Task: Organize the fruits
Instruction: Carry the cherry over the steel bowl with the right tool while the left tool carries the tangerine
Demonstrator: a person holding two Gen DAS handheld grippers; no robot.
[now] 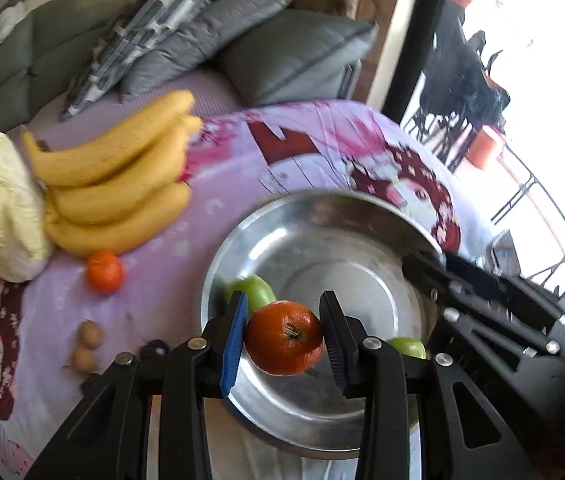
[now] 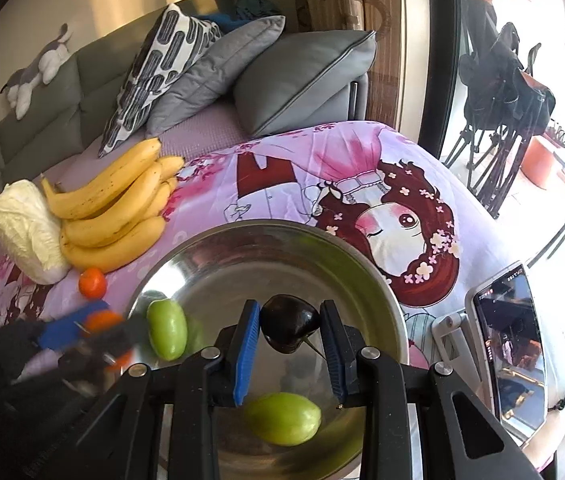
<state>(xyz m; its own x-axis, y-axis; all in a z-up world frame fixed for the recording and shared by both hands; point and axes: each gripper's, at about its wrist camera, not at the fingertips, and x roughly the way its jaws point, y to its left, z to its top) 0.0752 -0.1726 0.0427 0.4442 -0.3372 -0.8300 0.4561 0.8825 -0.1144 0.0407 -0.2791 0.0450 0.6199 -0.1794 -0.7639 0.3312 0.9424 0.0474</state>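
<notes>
The left tongs (image 1: 284, 336) grip a round orange tangerine (image 1: 284, 338) above the shiny steel bowl (image 1: 346, 216); the right tongs (image 2: 289, 330) clamp a dark purple plum (image 2: 289, 328), two green fruits (image 2: 282, 419) below.

no readable text, phone screen (image 2: 510, 356) illegible

The left gripper (image 1: 284, 338) points steeply downward, its blue-padded jaws clamped on a round orange fruit (image 1: 284, 338). The right gripper (image 2: 289, 334) tilts down at a similar angle, its jaws pinched on a small dark fruit (image 2: 289, 328). The two grippers hang near each other.
</notes>
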